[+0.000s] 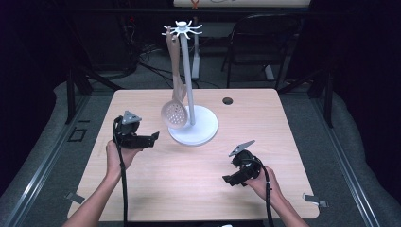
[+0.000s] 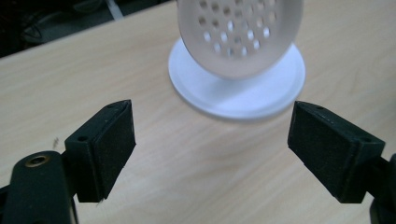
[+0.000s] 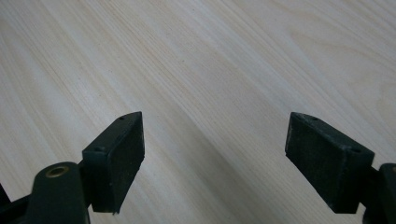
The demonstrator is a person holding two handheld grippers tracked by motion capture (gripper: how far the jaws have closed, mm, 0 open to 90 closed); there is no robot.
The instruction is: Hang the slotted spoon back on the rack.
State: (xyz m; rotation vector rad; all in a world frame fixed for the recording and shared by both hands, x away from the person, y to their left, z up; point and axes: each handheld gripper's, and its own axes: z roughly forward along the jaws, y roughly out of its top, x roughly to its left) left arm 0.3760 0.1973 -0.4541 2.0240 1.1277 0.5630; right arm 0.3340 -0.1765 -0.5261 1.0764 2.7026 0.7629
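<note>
Slotted spoon hangs from white rack, centre of frame, bowl just above round base. Left gripper, left of base, jaws wide, empty. Right gripper, lower right, also spread, empty. Advice: withdraw level, avoid nudging spoon. Pale wood table; dark room, chair behind.

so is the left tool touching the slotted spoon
Apart. The left gripper view shows the left tool open, bare table between its jaws, the slotted spoon hanging beyond.
</note>
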